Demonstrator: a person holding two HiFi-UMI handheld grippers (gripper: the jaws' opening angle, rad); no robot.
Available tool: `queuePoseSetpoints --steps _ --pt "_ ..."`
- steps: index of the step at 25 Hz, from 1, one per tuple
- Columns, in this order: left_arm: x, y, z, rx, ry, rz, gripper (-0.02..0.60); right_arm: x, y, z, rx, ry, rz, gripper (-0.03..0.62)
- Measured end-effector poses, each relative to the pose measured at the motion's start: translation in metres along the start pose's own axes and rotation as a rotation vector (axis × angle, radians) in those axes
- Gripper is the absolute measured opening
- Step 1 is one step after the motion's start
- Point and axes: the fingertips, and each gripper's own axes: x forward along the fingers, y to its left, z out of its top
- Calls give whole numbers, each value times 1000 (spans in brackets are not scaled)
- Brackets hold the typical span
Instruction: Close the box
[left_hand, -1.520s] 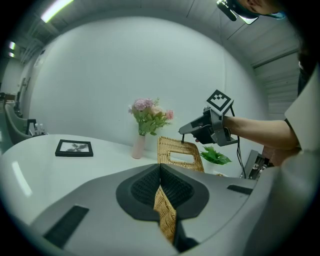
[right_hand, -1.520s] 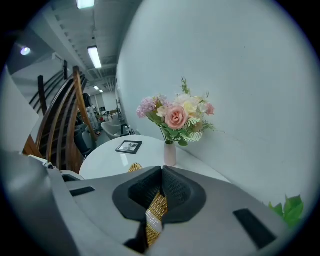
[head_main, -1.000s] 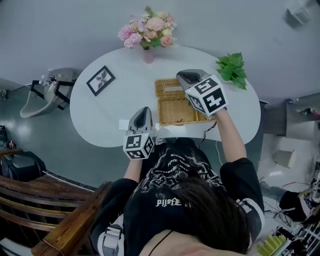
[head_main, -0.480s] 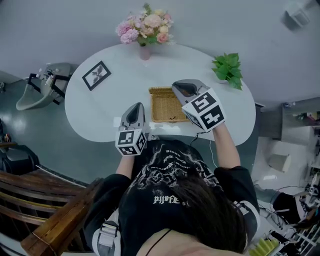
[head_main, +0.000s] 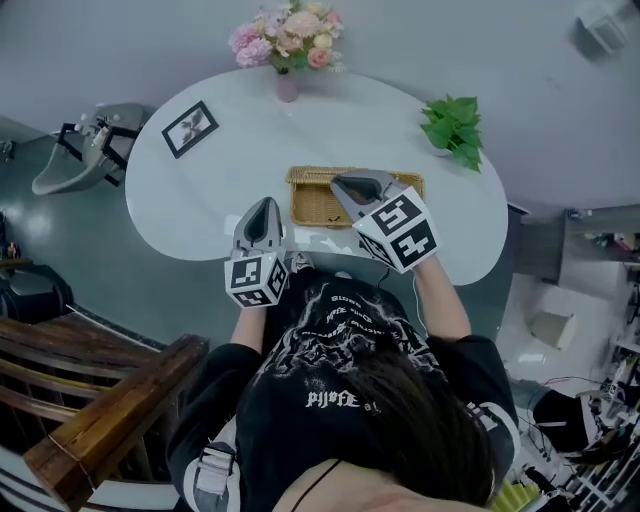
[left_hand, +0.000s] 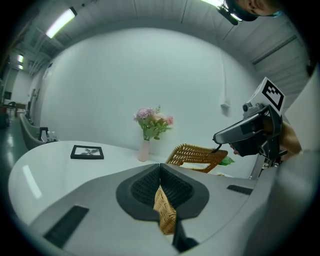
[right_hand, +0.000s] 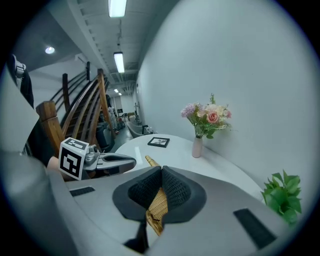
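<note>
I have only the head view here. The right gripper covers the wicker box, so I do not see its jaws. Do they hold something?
Observer: Yes. The right gripper view shows the right gripper shut on an edge of the wicker lid.
Operator: And the left one?
Observer: The left gripper is shut on a wicker strip too. I cannot tell which part it is.
Operator: Does the lid lie flat?
Observer: No. In the left gripper view the wicker lid is tilted, with the right gripper's tip at its end.
</note>
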Motion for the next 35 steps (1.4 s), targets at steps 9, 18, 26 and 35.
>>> queuePoseSetpoints --steps 9,18,26,35 --pt "-18 -8 -18 -41 10 48 23 6 14 -33 127 4 75 35" --pt "-26 -18 -26 -23 22 68 23 16 24 -74 239 45 109 35" --pt "-32 -21 -32 -20 31 92 23 25 32 -103 293 68 111 35" --pt "-41 -29 -43 -31 39 103 23 35 31 -129 385 47 81 37"
